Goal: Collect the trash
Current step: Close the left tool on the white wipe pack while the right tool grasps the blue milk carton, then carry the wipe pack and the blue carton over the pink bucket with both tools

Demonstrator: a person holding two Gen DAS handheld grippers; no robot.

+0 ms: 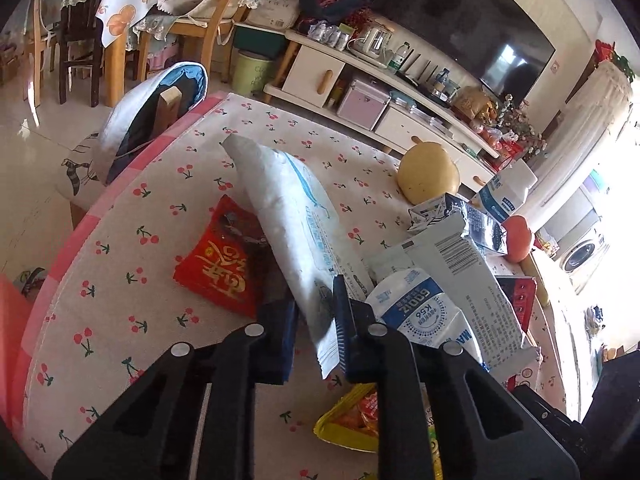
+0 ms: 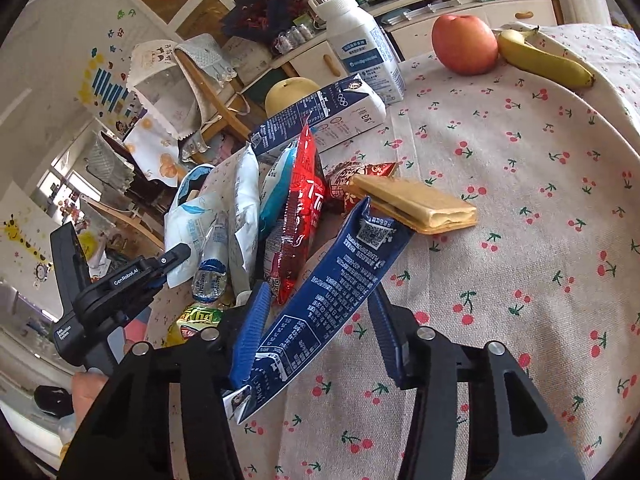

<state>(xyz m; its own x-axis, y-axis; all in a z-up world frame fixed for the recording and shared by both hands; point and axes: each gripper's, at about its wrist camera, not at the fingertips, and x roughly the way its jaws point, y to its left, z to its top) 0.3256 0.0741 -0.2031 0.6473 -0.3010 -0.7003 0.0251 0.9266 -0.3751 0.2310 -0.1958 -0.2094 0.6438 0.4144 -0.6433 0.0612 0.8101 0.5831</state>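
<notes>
We are mid-pickup: our left tool (image 1: pixel 316 332) pinches the white bag (image 1: pixel 288 216) above the counter (image 1: pixel 120 280); our right tool (image 2: pixel 316 332) straddles the blue carton (image 2: pixel 332 276), seemingly gripping it. Next, likely carrying both to a bin.

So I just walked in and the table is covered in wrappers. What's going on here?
A person is clearing trash off a cherry-print tablecloth with a handheld gripper in each hand. The left gripper is clamped on the end of a white plastic pouch. The right gripper has a flattened dark blue carton between its fingers, apparently gripped. Other wrappers, a red snack bag and milk cartons lie in a heap, while an apple, a banana and a pear sit nearby.
</notes>
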